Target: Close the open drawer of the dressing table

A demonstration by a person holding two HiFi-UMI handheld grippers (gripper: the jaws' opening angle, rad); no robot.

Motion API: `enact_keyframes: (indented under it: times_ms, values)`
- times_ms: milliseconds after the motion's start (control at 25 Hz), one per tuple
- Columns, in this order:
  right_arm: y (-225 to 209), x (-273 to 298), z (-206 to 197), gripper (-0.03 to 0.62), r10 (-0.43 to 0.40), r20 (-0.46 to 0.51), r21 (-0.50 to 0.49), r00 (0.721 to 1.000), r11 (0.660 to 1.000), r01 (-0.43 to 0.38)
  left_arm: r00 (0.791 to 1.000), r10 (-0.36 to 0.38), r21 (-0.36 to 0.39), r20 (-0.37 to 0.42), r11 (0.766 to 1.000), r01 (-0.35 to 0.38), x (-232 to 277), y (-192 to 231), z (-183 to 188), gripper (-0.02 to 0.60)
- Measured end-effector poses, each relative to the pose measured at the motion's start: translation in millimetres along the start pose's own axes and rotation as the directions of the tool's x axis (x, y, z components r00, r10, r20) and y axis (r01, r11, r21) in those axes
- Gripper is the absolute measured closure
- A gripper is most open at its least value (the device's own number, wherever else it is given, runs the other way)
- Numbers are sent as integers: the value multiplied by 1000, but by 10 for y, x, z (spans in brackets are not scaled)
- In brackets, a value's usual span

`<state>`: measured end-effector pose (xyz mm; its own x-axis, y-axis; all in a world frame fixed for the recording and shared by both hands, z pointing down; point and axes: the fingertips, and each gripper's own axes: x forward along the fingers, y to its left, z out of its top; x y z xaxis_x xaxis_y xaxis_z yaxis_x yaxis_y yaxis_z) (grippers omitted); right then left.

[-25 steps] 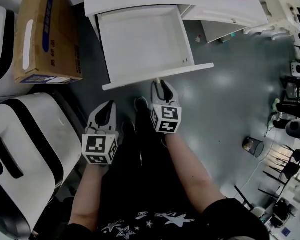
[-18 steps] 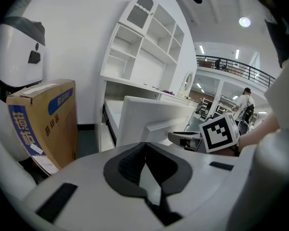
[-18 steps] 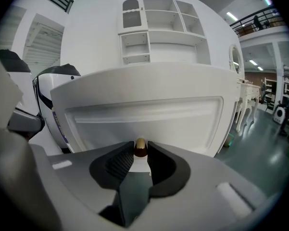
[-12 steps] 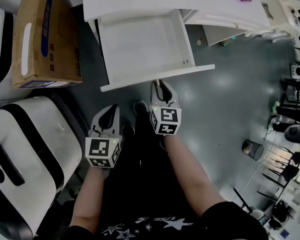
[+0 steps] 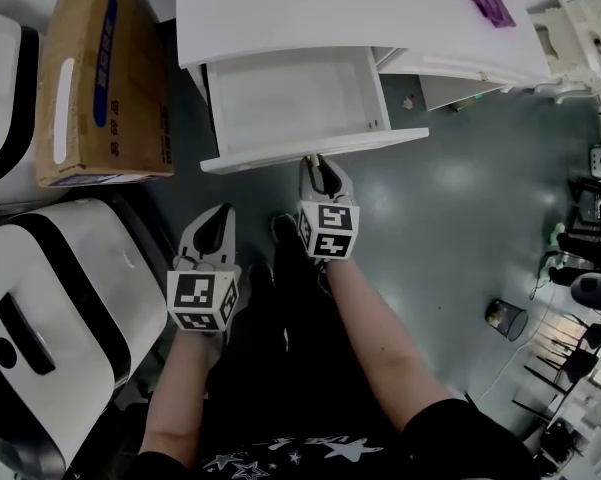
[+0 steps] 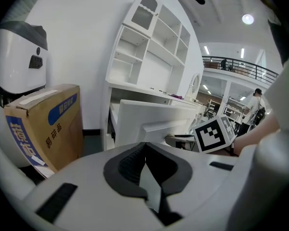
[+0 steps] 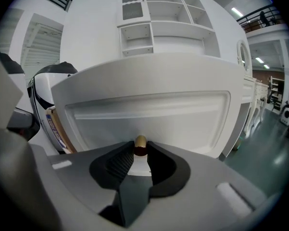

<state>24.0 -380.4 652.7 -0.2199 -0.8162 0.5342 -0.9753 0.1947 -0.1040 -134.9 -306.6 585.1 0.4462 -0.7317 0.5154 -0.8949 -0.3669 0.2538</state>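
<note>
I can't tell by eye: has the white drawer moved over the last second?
Yes. The drawer has slid further in under the tabletop, the right gripper clamped on its knob.

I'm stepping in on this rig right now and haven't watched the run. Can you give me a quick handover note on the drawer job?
Right gripper: shut on the knob at the middle of the drawer front.
Left gripper: shut, empty, short of the drawer and touching nothing.
Drawer: partly out of the dressing table; nothing visible inside.
Done: knob gripped.
Left: push the drawer fully in, then let go of the knob.
</note>
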Motion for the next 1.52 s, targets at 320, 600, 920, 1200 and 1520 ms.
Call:
enact_keyframes:
  times_ms: [320, 600, 920, 1200, 1520]
  values:
    - [4, 324, 185, 507, 26, -24, -16, 999, 1000, -26, 998, 54, -25, 10, 998, -54, 253, 161, 230, 572]
    - [-12, 594, 366, 507, 37, -17, -20, 999, 999, -37, 997, 72, -35, 13, 997, -72, 496, 249, 408, 572]
    - [-26, 846, 543, 507, 50, -4, -24, 999, 998, -50, 996, 88, -48, 26, 995, -86, 675, 392, 565, 572]
    - [-52, 1056, 682, 505, 60, -6, -37, 998, 998, -60, 995, 95, -52, 40, 994, -93, 753, 458, 647, 572]
    - [-63, 1266, 813, 503, 62, -4, -70, 998, 996, -62, 993, 113, -68, 28, 992, -111, 724, 500, 575, 572]
